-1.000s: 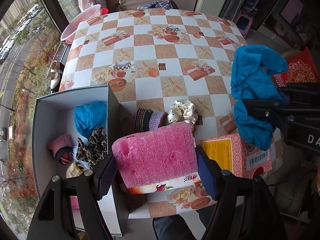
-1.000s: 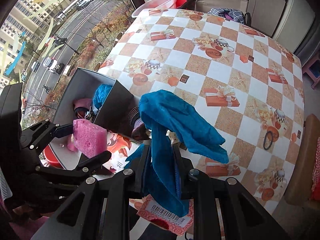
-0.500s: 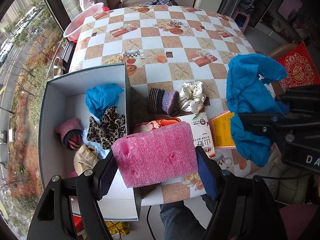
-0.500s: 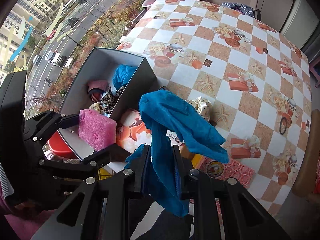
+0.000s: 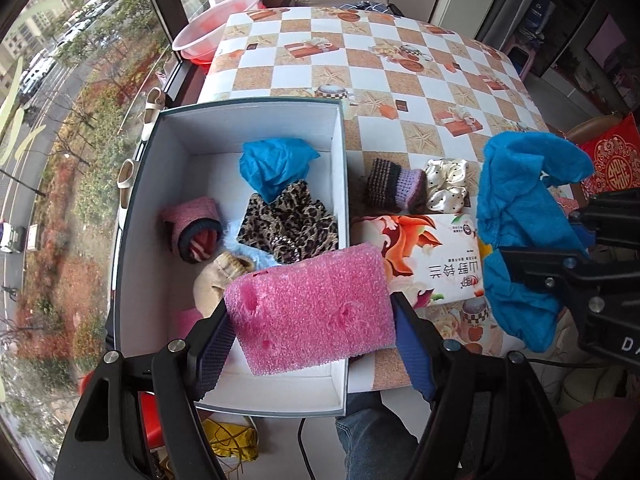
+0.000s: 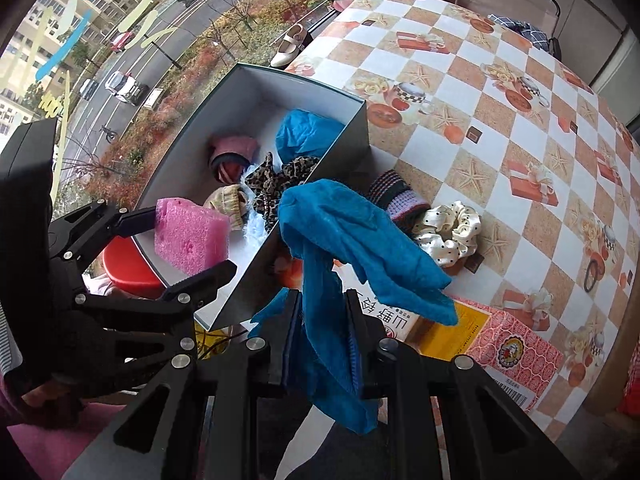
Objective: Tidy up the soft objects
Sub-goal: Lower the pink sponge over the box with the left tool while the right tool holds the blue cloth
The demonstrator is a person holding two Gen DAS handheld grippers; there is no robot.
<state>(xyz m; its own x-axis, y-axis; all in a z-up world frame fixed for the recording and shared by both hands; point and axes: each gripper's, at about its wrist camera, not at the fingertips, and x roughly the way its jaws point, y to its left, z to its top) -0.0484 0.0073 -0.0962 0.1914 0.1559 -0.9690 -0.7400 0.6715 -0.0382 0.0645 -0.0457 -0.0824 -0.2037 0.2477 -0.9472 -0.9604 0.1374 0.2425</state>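
Hiding box (image 5: 256, 128) floor — pink sponge (image 5: 312, 308)

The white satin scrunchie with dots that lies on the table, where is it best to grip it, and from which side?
Grip the scrunchie across one puffy side of its ring, coming from above. It lies flat, with the knitted roll touching one side and the tissue pack close by, so a sideways approach looks crowded.
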